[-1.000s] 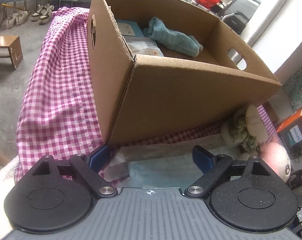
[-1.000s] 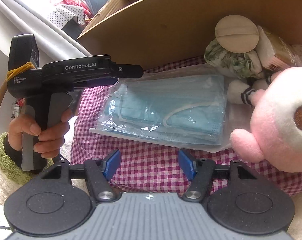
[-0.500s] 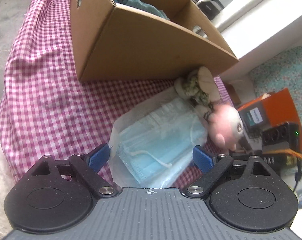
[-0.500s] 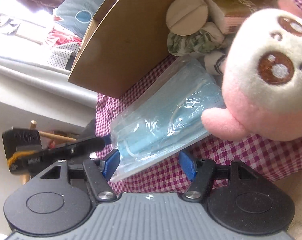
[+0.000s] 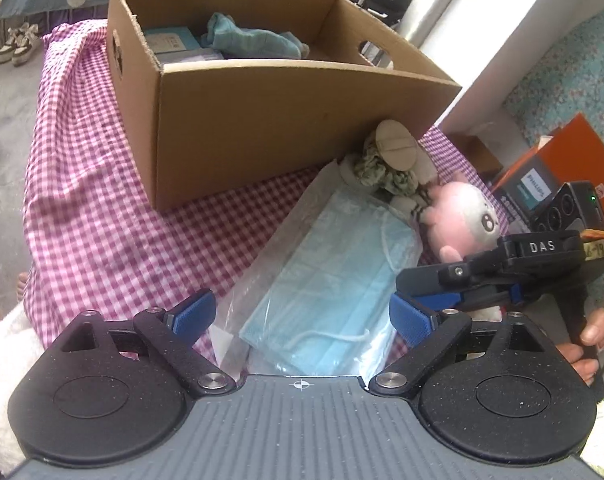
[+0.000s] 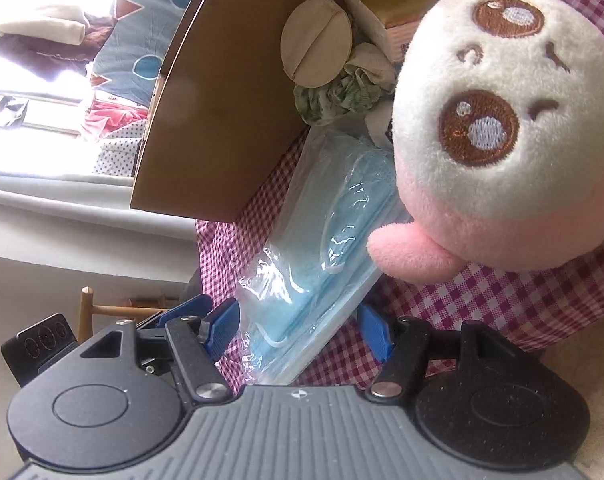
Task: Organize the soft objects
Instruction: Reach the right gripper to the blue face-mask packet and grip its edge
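Both hand-held grippers close in on the pack of blue face masks (image 5: 333,276), which lies flat in its clear wrapper on the checked cloth (image 5: 102,240) covering the surface, just in front of the cardboard box (image 5: 286,120). The left hand-held gripper (image 5: 302,316) hovers over the pack's near end with its fingers spread wide, nothing pinched, the pack showing between them. The right hand-held gripper (image 6: 298,326) comes in low from the side, rolled over, its fingers spread too and straddling the pack's near corner without pressing on it. My guess is that the slippery, floppy wrapper is why two grippers are going for one item. The pack's long axis runs from the near edge of the surface away toward the box, slanting to the right in the left view, so its far end points at the little heap by the box wall: a green scrunchie (image 5: 385,168), a round beige pad (image 5: 395,145) and the pink plush toy (image 5: 461,220), which touches the pack's right edge. Inside the box a teal cloth (image 5: 254,40) and some flat packets already sit, so the masks look bound there next.
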Tool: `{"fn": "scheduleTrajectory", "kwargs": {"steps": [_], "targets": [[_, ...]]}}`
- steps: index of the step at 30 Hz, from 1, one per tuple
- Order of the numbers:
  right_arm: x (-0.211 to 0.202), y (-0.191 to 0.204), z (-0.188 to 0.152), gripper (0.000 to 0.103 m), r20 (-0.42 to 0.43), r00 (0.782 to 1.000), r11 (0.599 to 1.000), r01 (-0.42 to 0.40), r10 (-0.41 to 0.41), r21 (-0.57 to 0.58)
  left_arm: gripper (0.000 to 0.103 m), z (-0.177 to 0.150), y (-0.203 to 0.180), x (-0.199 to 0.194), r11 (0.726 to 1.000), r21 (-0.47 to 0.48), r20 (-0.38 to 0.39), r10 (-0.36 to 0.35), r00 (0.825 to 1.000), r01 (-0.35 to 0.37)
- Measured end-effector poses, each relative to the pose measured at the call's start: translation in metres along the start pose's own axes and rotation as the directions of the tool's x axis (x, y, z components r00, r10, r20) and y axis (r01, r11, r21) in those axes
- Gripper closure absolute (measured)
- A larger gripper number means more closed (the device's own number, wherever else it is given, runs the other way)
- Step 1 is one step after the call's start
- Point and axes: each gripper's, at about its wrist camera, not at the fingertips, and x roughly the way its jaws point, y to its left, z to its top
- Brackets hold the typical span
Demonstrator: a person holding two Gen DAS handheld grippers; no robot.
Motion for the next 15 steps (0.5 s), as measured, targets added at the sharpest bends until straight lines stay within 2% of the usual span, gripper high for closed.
{"fn": "scheduleTrajectory", "kwargs": {"steps": [3, 5, 6, 12, 15], "targets": [[-0.001, -0.007, 0.001, 0.037, 0.008, 1.000, 0.998, -0.015, 0.014, 0.057, 0.014, 0.012, 0.004, 0.020, 1.000, 0.011, -0.036, 0.011, 0.999, -0.011], [-0.002, -0.010, 0.001, 0.038, 0.019, 1.000, 0.996, -0.023, 0.021, 0.088, 0.021, 0.016, 0.008, 0.034, 1.000, 0.001, -0.074, 0.000, 0.997, 0.000], [-0.002, -0.011, 0.001, 0.039, 0.026, 0.999, 0.995, -0.025, 0.022, 0.100, 0.020, 0.017, 0.010, 0.036, 1.000, 0.001, -0.070, -0.009, 0.998, 0.009], [0.002, -0.012, 0.000, 0.043, 0.069, 0.997, 0.992, -0.039, 0.031, 0.122, 0.026, 0.018, 0.011, 0.036, 0.999, -0.029, -0.088, -0.042, 0.995, 0.040], [0.004, -0.012, -0.001, 0.043, 0.080, 0.996, 0.993, -0.044, 0.035, 0.108, 0.029, 0.012, 0.014, 0.029, 0.994, -0.080, -0.100, -0.077, 0.992, 0.069]]}}
